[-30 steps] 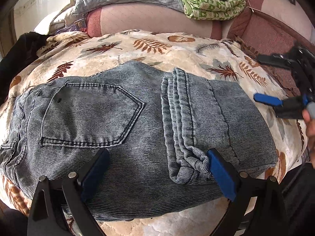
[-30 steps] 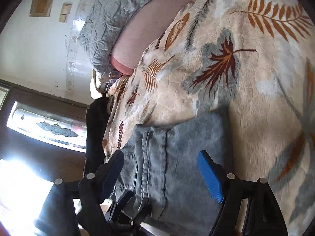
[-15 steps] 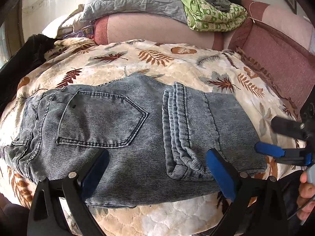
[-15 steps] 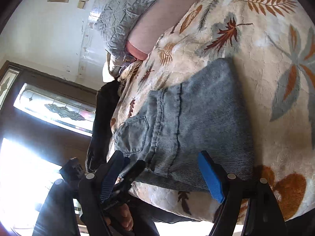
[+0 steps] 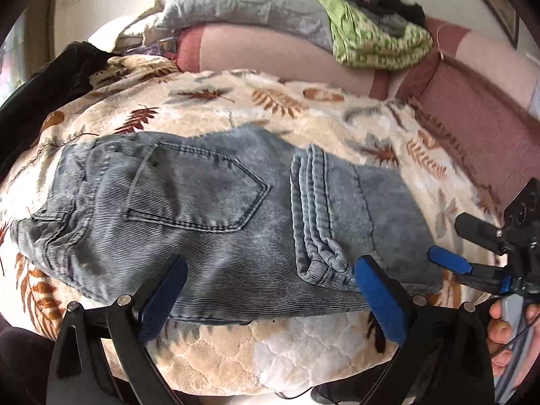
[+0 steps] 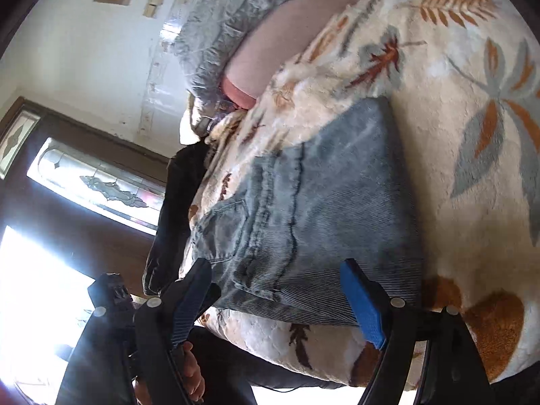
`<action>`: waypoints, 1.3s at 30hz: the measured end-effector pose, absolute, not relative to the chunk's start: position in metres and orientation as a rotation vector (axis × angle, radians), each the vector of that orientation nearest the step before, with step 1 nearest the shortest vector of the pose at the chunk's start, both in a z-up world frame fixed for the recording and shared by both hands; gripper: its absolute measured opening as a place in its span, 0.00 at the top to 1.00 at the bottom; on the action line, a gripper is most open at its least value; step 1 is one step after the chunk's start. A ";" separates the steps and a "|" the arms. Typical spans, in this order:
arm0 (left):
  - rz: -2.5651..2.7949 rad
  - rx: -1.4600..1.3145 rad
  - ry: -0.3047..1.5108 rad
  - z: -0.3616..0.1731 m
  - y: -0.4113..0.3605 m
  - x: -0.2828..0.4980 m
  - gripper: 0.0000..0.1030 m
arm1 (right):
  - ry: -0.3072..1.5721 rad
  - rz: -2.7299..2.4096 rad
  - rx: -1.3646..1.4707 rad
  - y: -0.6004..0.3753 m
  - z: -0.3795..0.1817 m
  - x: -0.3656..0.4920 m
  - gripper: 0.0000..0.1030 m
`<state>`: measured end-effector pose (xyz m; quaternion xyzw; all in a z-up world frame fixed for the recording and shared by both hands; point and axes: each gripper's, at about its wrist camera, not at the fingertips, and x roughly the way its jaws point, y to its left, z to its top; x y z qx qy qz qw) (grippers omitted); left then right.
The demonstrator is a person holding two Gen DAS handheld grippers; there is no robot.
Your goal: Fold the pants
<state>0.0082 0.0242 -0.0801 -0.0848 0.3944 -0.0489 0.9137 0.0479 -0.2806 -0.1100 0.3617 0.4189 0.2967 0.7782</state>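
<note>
Faded blue folded denim pants [image 5: 216,222] are seen on a leaf-print blanket [image 5: 303,347], both grippers [image 5: 266,290] [image 6: 280,300] spread wide and empty; near edges should be squared.

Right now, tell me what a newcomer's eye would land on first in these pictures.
First, the folded, faded blue denim pants lying mid-frame on the cream plush blanket with rust-coloured leaf prints, back pocket up. Next, the left gripper with its blue-padded fingers open in front of the pants' near edge, holding nothing, and the right gripper open at the right. Behind, a green patterned cloth bundle sits on the pink sofa back.
</note>
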 end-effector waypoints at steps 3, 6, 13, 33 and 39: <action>-0.050 -0.259 0.738 -0.064 0.059 -0.008 0.03 | 0.837 0.649 0.710 -0.270 -0.093 0.043 0.21; 0.069 -0.296 0.689 -0.057 0.097 -0.015 0.03 | 0.847 0.679 0.660 -0.249 -0.085 0.046 0.21; 0.299 -0.362 0.673 -0.072 0.176 -0.017 0.03 | 0.946 0.782 0.563 -0.174 -0.069 0.075 0.21; 0.339 -0.496 0.696 -0.103 0.225 -0.021 0.03 | 1.280 0.697 0.309 -0.060 -0.115 0.117 0.12; 0.347 -0.499 0.699 -0.104 0.228 -0.023 0.03 | 1.202 0.741 0.328 -0.056 -0.090 0.102 0.12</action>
